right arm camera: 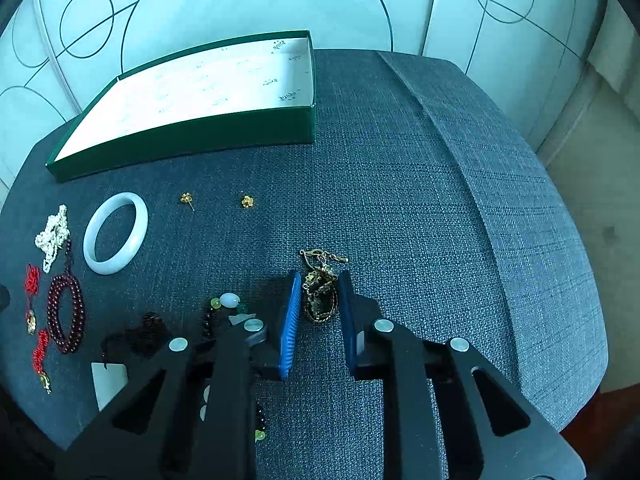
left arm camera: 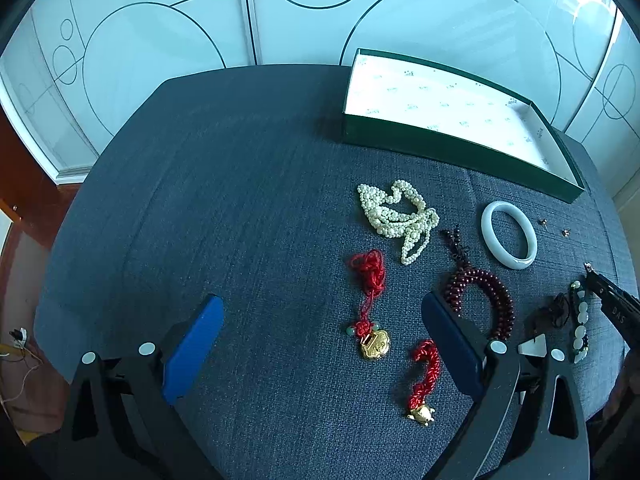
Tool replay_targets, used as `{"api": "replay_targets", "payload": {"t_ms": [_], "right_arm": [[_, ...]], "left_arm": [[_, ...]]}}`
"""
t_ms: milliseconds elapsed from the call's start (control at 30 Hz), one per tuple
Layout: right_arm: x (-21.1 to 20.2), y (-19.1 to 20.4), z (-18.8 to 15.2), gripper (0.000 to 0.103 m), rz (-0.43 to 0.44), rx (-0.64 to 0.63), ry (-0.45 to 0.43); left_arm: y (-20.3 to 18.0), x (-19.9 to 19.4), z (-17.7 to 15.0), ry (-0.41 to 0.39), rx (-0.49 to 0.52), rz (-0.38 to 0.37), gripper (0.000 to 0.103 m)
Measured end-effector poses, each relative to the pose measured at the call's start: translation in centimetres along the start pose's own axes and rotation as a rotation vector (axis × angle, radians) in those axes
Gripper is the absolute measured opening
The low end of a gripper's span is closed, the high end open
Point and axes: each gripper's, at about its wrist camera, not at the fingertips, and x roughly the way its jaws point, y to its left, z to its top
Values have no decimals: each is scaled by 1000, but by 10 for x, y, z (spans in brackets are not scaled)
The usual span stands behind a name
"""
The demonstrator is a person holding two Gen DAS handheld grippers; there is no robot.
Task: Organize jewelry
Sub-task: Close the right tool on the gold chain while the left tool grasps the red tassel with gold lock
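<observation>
Jewelry lies on a dark blue fabric surface [left arm camera: 240,200]. An open green box [left arm camera: 460,148] with a white inside stands at the back and also shows in the right wrist view [right arm camera: 192,136]. My left gripper [left arm camera: 320,316] is open and empty above a red cord charm with a gold lock [left arm camera: 374,344]. My right gripper [right arm camera: 319,294] is open, its fingers either side of a gold chain with a dark pendant [right arm camera: 320,296]; I cannot tell whether they touch it. A white bangle [right arm camera: 116,232], pearl strands [left arm camera: 396,216] and a dark red bead bracelet [left arm camera: 484,300] lie nearby.
Two small gold earrings [right arm camera: 186,199] [right arm camera: 247,201] lie in front of the box. A second red cord with a gold charm [left arm camera: 424,380], a green and white bead bracelet [right arm camera: 228,302] and a white tag [right arm camera: 109,384] lie near the front. The surface drops off at right.
</observation>
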Motion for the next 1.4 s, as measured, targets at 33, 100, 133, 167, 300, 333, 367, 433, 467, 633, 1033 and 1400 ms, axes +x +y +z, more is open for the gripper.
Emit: {"api": "replay_targets", "payload": {"t_ms": [33, 100, 133, 167, 300, 333, 367, 433, 467, 633, 1033, 1400], "right_arm": [[0, 0, 0, 18, 0, -3, -1], [-1, 0, 0, 17, 3, -2, -2], [-1, 0, 0, 17, 6, 1, -1], [-2, -1, 0, 16, 10, 4, 0], [-7, -1, 0, 16, 23, 11, -12], [-10, -1, 0, 16, 24, 10, -18], [-13, -1, -1, 16, 25, 9, -26], [-17, -2, 0, 16, 27, 9, -35], [-18, -3, 0, 16, 34, 14, -36], [-19, -5, 0, 16, 69, 37, -27], [-25, -4, -2, 17, 105, 47, -28], [-23, -6, -2, 17, 125, 63, -24]], "left_arm": [[-1, 2, 2, 2, -3, -8, 98], [-1, 3, 2, 6, -5, -11, 98], [-1, 4, 2, 9, -6, -12, 98], [0, 4, 2, 13, -7, -16, 98], [2, 7, 1, 28, -22, -24, 98], [2, 8, 0, 31, -25, -24, 98], [2, 9, 0, 33, -27, -24, 98], [2, 12, 0, 38, -36, -28, 98], [2, 13, 0, 36, -40, -29, 98], [-3, 23, 2, 32, -20, 8, 98], [-13, 53, 8, 73, 29, -21, 98], [-12, 43, 7, 37, 44, -42, 53]]}}
